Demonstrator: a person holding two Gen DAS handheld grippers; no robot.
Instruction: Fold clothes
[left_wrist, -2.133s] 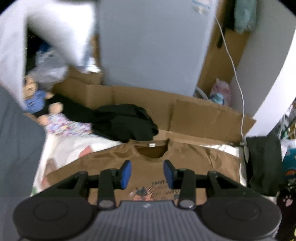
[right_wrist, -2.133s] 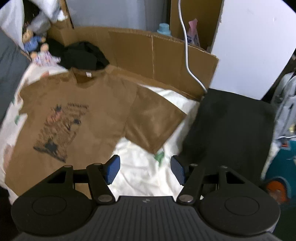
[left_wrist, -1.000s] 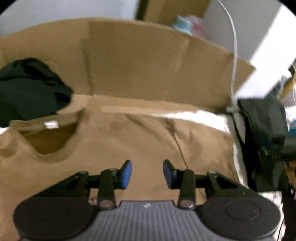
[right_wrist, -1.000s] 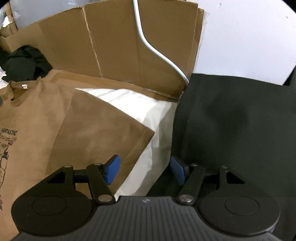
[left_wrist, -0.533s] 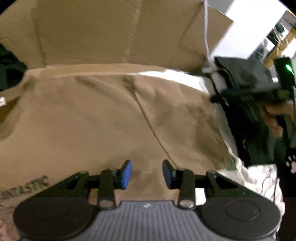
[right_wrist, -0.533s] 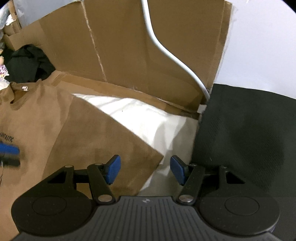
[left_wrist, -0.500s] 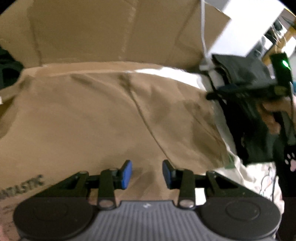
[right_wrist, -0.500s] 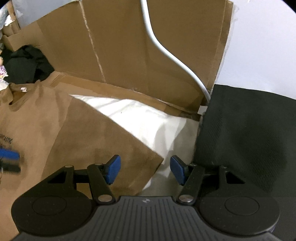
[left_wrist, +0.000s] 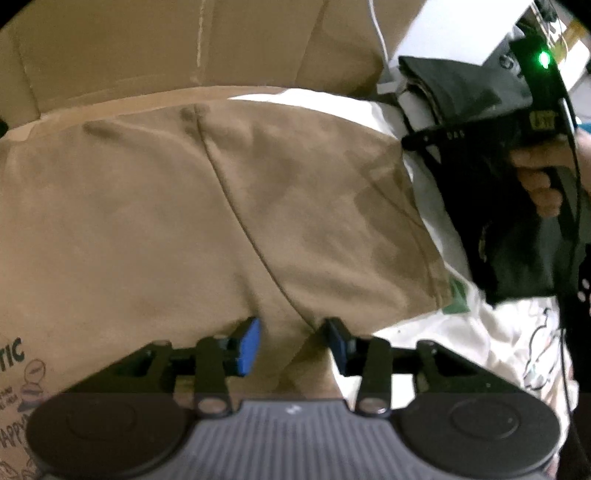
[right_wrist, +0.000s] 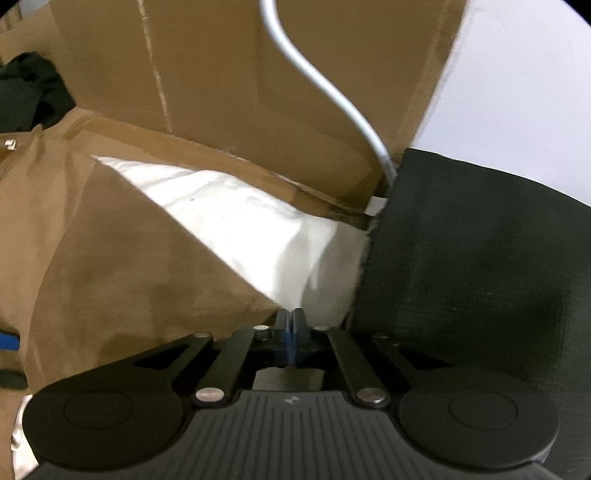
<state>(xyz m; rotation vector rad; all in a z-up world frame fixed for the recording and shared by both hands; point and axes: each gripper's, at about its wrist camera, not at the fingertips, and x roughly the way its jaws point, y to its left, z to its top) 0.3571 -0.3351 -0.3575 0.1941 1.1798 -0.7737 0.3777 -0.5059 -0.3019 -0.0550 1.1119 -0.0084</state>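
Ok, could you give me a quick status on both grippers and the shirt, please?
Right gripper shut at the sleeve corner of the brown T-shirt. Left gripper opening, armpit fabric between its jaws. Shirt flat, unfolded. Black folded garment close beside the sleeve.

A white sheet (right_wrist: 236, 218) covers the bed. On it a brown T-shirt (left_wrist: 147, 206) lies flat (sleeve toward 3 o'clock), a black garment (right_wrist: 472, 266) just beside the sleeve at 3 o'clock.
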